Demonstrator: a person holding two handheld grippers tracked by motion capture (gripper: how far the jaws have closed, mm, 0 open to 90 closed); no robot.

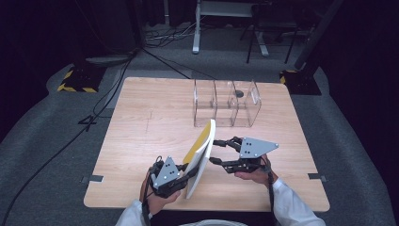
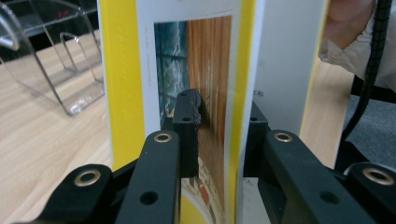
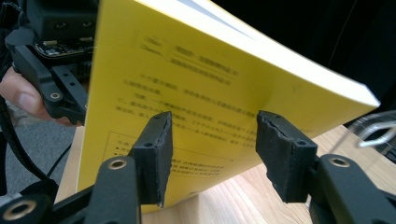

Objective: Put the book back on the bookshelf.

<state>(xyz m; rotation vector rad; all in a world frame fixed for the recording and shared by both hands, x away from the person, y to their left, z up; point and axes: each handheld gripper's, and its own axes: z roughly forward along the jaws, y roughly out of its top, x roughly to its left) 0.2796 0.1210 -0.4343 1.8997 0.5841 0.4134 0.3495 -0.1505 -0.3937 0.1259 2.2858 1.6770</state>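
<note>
— While the left tool (image 1: 184, 175) stands near the counter's (image 1: 141, 141) near edge, what has it got?

— Its jaws are clamped on the lower edge of a thin yellow book (image 1: 201, 155), one jaw on each cover. The book stands tilted above the near middle of the counter, leaning toward the far right.

— And the right tool (image 1: 225, 151)?

— Spread wide, jaws apart, facing the yellow back cover (image 3: 196, 107) and just beside it. I cannot tell whether a tip touches.

— How will the book handle?

— Light, I judge, and fairly stiff along the spine, but the covers look glossy, so it could slip or swing in a one-edge grip. A softcover may also sag away from the pinch.

— Where to take hold?

— Across the full thickness, near the spine or an edge opposite the left tool. The clear divided organizer (image 1: 227, 101) sits at the far side, well apart.
</note>
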